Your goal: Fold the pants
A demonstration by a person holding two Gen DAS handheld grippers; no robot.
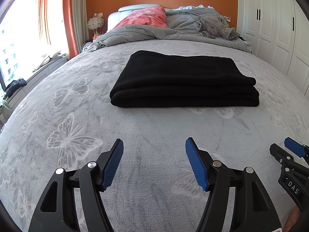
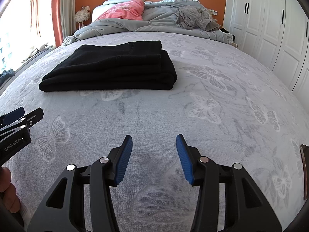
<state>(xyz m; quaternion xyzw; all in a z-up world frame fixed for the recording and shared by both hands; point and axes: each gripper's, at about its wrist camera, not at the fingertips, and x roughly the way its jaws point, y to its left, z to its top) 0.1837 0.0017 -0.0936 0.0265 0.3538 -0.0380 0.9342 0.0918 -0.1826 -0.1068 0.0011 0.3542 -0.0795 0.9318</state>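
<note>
The black pants lie folded into a neat flat stack on the grey butterfly-print bedspread. They also show in the right wrist view, up and to the left. My left gripper is open and empty, low over the bedspread, well short of the pants. My right gripper is open and empty too, nearer the bed's front and to the right of the pants. Each gripper's tip shows at the edge of the other's view.
A rumpled grey duvet, a pink pillow and a grey garment lie at the head of the bed. White wardrobe doors stand on the right. A window with orange curtains is on the left.
</note>
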